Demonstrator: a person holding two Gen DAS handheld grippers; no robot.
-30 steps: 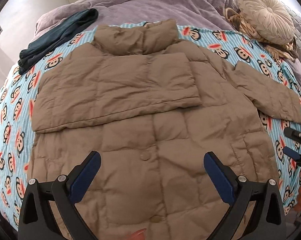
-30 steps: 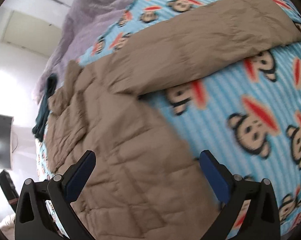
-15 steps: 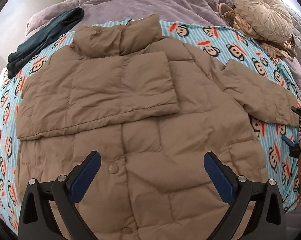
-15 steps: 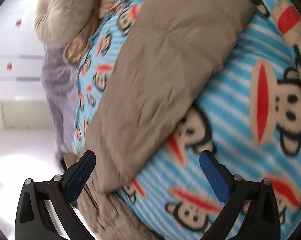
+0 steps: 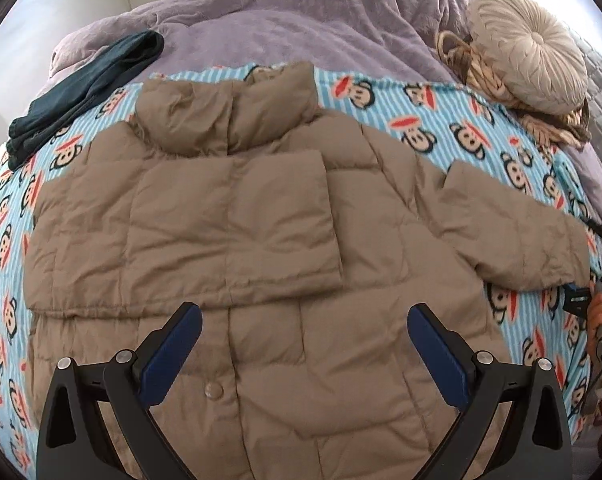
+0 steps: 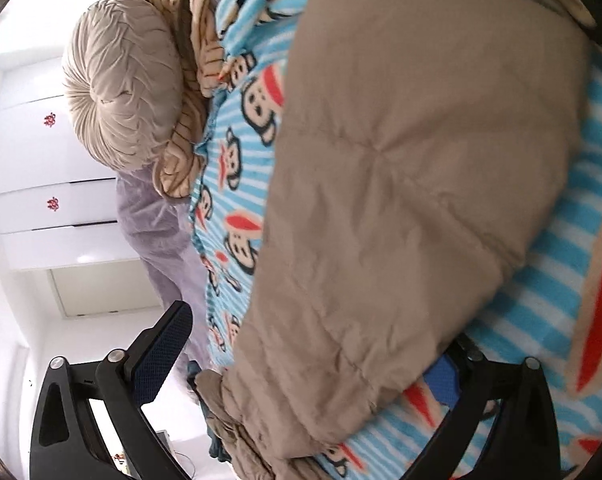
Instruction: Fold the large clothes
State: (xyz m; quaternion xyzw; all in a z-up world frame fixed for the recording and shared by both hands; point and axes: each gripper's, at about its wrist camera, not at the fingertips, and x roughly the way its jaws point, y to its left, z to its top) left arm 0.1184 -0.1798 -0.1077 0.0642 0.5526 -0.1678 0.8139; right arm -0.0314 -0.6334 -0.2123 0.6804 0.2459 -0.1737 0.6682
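The jacket (image 5: 261, 260) lies flat on the monkey blanket (image 5: 441, 120) on the bed, one sleeve folded across its chest. The left claw (image 5: 303, 354) hovers open above its hem. The right claw (image 6: 309, 364), jaws just closing, straddles the outstretched sleeve (image 6: 401, 200) at 3 o'clock without pinching it.

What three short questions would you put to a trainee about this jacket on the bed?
1. True or false: both sleeves of the jacket lie folded across its front.
2. What lies at the far left corner of the blanket? A) a dark teal garment B) a red towel C) a book
3. Fill in: the left tool hovers above the jacket with jaws ___.
Key: 1 false, the outstretched sleeve lies on the blanket; 2 A; 3 open.
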